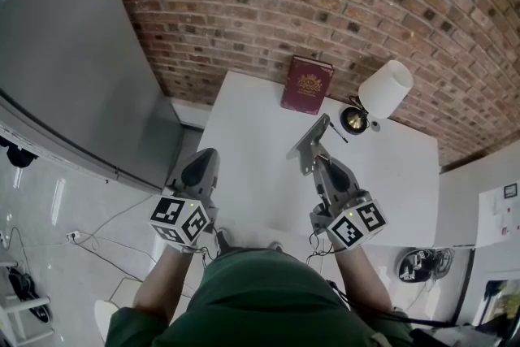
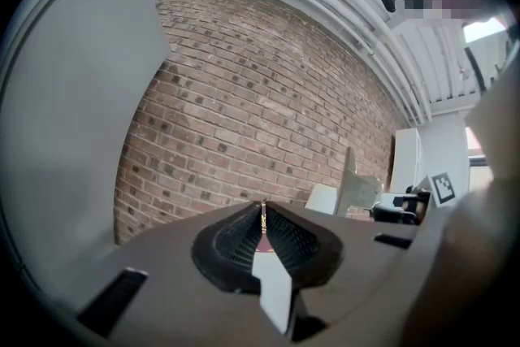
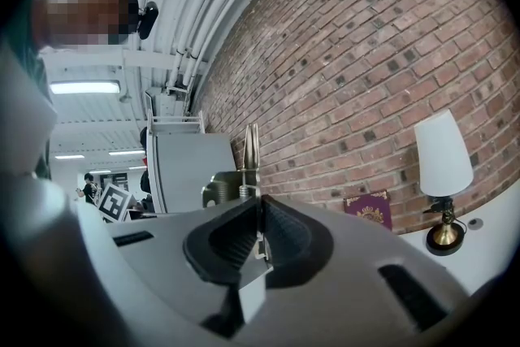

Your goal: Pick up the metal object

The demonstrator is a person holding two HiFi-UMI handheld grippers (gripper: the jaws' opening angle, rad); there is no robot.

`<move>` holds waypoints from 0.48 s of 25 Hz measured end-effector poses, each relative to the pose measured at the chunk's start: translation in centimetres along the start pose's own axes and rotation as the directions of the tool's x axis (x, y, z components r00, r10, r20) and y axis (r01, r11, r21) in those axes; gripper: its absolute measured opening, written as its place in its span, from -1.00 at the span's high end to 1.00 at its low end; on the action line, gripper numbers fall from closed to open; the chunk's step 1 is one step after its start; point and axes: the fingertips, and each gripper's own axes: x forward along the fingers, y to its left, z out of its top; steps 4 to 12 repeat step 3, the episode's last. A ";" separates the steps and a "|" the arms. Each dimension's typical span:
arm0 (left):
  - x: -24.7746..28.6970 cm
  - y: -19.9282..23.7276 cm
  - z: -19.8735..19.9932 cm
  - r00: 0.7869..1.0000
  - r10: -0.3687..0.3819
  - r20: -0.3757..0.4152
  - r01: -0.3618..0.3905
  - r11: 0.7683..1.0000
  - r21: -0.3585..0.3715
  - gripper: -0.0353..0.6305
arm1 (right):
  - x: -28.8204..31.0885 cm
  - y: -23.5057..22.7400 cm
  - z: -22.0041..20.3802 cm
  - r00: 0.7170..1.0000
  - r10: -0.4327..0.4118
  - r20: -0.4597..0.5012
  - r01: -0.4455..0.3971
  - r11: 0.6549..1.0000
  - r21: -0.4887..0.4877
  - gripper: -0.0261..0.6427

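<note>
Nearest the person, the left gripper [image 1: 203, 162] is hanging clenched on nothing over the white table's [image 1: 260, 183] near-left edge. The right gripper [image 1: 318, 161] is clamping the grey, folded sheet-metal object [image 1: 310, 144], whose long axis is running straight ahead from the jaws toward the maroon hardback book [image 1: 307, 84] and the white-shaded brass lamp [image 1: 382, 89].

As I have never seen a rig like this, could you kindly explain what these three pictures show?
No robot here: a person holds a two-jaw gripper in each hand. One picture looks down from a camera on the person's head; the other two come from cameras riding on the grippers. On the white table are a dark red book and a lamp. The right gripper is shut on the metal object, held above the table. The left gripper is shut and empty.
</note>
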 end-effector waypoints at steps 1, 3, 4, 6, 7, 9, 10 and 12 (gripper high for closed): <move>0.0 0.0 0.0 1.000 0.000 0.000 0.000 1.000 0.000 0.85 | 0.0 0.0 0.0 1.000 -0.001 0.000 0.001 1.000 0.000 0.90; 0.0 0.0 0.1 1.000 -0.001 -0.002 0.001 1.000 0.001 0.85 | -0.1 0.0 0.0 1.000 -0.003 -0.001 0.003 1.000 -0.001 0.90; 0.0 0.0 0.1 1.000 -0.001 -0.002 0.001 1.000 0.001 0.85 | -0.1 0.0 0.0 1.000 -0.003 -0.001 0.003 1.000 -0.001 0.90; 0.0 0.0 0.1 1.000 -0.001 -0.002 0.001 1.000 0.001 0.85 | -0.1 0.0 0.0 1.000 -0.003 -0.001 0.003 1.000 -0.001 0.90; 0.0 0.0 0.1 1.000 -0.001 -0.002 0.001 1.000 0.001 0.85 | -0.1 0.0 0.0 1.000 -0.003 -0.001 0.003 1.000 -0.001 0.90; 0.0 0.0 0.1 1.000 -0.001 -0.002 0.001 1.000 0.001 0.85 | -0.1 0.0 0.0 1.000 -0.003 -0.001 0.003 1.000 -0.001 0.90; 0.0 0.0 0.1 1.000 -0.001 -0.002 0.001 1.000 0.001 0.85 | -0.1 0.0 0.0 1.000 -0.003 -0.001 0.003 1.000 -0.001 0.90; 0.0 0.0 0.1 1.000 -0.001 -0.002 0.001 1.000 0.001 0.85 | -0.1 0.0 0.0 1.000 -0.003 -0.001 0.003 1.000 -0.001 0.90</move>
